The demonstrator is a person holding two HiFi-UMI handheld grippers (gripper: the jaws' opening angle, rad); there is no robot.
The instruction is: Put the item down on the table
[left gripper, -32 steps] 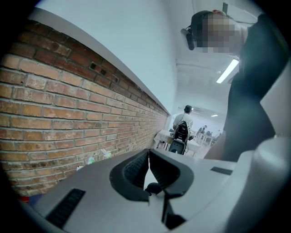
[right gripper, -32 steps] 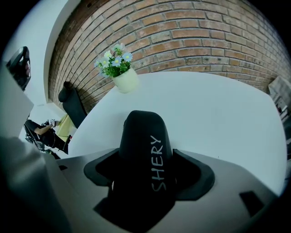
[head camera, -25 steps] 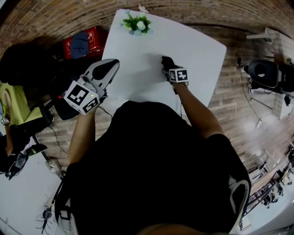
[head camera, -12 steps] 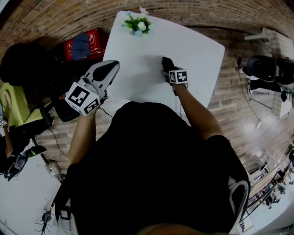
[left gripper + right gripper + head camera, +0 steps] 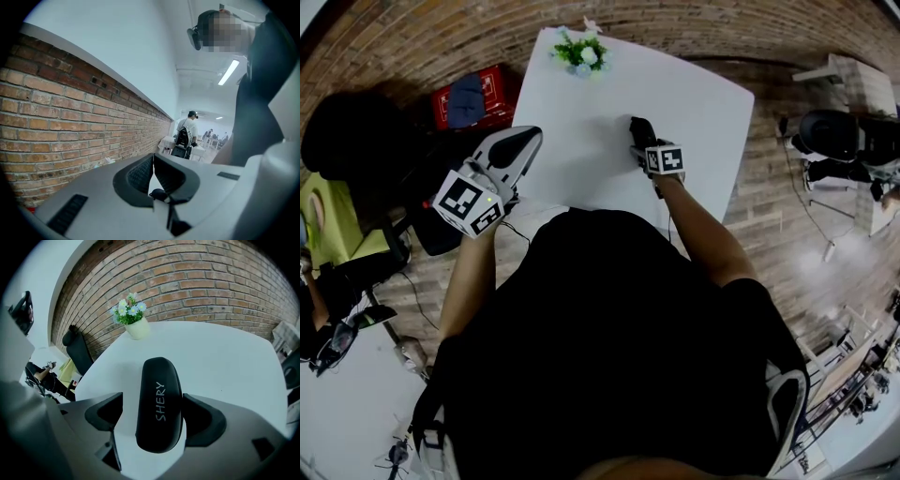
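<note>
Since the black case (image 5: 158,401) lies on the table (image 5: 229,357) between the parted jaws of the right gripper (image 5: 153,405), at 6 o'clock from the flowerpot (image 5: 137,329), it is judged light, stiff and slippery, best gripped across its long sides. The left gripper (image 5: 152,157) is held closed and empty.

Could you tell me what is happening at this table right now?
A person holds a gripper in each hand. The right gripper is low over the white table with a black SHERY glasses case between its jaws. The jaws stand apart, with a gap on one side, so the case is not clamped and seems to lie on the table. The left gripper is off to the side, jaws together and empty.
</note>
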